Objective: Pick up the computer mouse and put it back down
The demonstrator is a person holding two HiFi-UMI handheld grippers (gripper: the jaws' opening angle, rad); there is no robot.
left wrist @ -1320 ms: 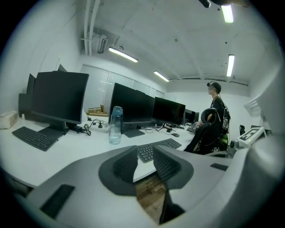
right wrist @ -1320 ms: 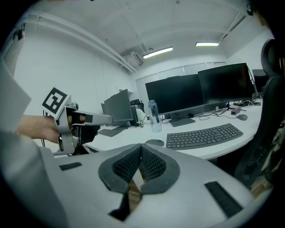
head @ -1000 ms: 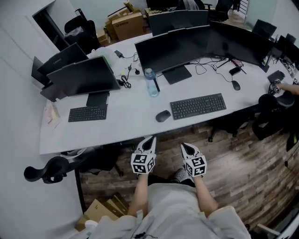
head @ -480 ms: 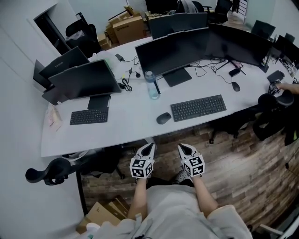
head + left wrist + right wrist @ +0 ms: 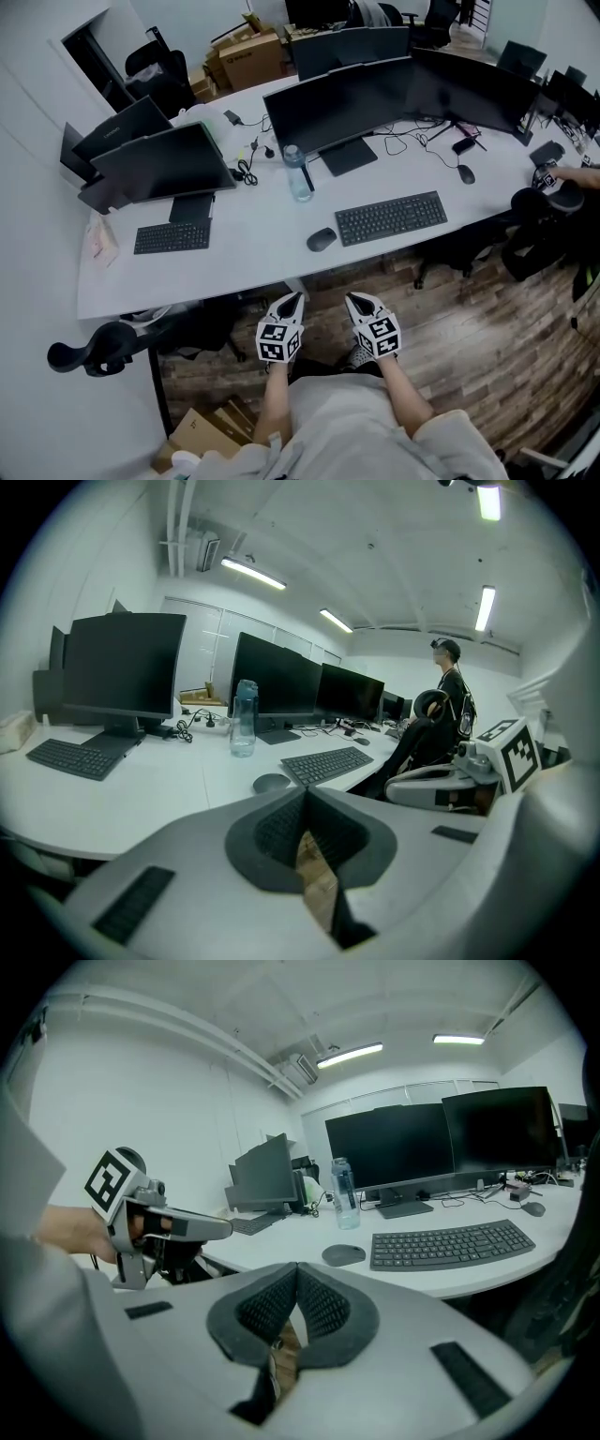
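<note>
Computer mouse [image 5: 321, 239], dark grey and oval, is seen lying on the long white desk [image 5: 253, 258] near its front edge, untouched by either tool. At the desk's left end a small black keyboard [image 5: 172, 237] is set before a dark flat monitor [image 5: 159, 161]. Further right, a clear bluish water bottle [image 5: 296, 173] is stood upright toward the middle of the desk. The mouse is found nearer the front edge than the bottle, just beside the left end of a wide black keyboard [image 5: 391, 217]. A second small dark mouse [image 5: 466, 173] is placed well apart from it, toward the desk's right end. Off the front edge, over the brown wooden floor [image 5: 469, 328], the grey left gripper [image 5: 294, 300] and the grey right gripper [image 5: 356, 300] are held side by side, near each other but apart, both pointed toward the desk. In each gripper view the ribbed dark pads [image 5: 279, 825] are seen pressed together at the tips, so both tools are closed and empty.
</note>
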